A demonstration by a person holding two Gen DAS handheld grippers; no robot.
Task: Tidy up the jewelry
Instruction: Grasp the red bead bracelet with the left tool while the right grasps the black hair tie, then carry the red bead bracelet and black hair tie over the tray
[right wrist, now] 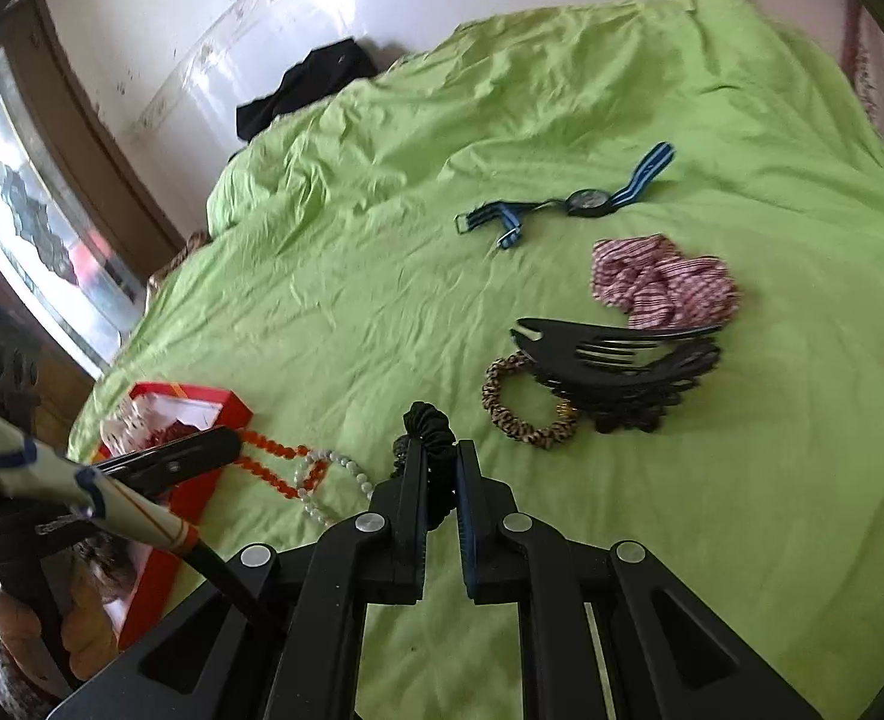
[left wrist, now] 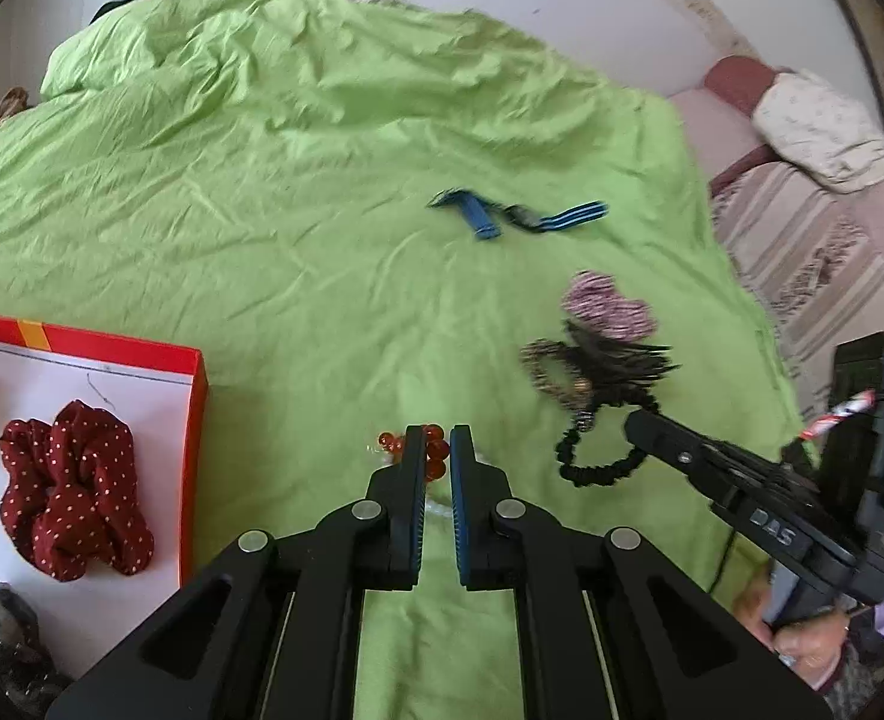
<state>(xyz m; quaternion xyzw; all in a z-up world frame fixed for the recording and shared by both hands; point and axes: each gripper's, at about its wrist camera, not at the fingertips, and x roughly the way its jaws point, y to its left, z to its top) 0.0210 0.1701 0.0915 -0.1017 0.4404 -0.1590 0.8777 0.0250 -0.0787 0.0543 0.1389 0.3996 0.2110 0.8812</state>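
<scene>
My left gripper [left wrist: 440,438] is shut on a strand of orange beads [left wrist: 435,450] just above the green bedsheet [left wrist: 297,276]. In the right wrist view the same strand [right wrist: 267,468] trails from the left gripper [right wrist: 231,441], and a white bead bracelet [right wrist: 327,492] lies beside it. My right gripper [right wrist: 442,450] is shut on a black ruffled hair band [right wrist: 426,420]. That band [left wrist: 598,474] hangs as a loop from the right gripper [left wrist: 631,423] in the left wrist view. A red box [left wrist: 195,420] to the left holds a dark red dotted scrunchie [left wrist: 75,492].
Farther out on the sheet lie a blue-strapped watch [right wrist: 586,202], a pink striped scrunchie [right wrist: 664,288], a black claw clip [right wrist: 622,354] and a leopard-print scrunchie [right wrist: 520,414]. Black clothing [right wrist: 309,84] rests at the far edge of the bed. A striped sofa [left wrist: 814,252] stands to the right.
</scene>
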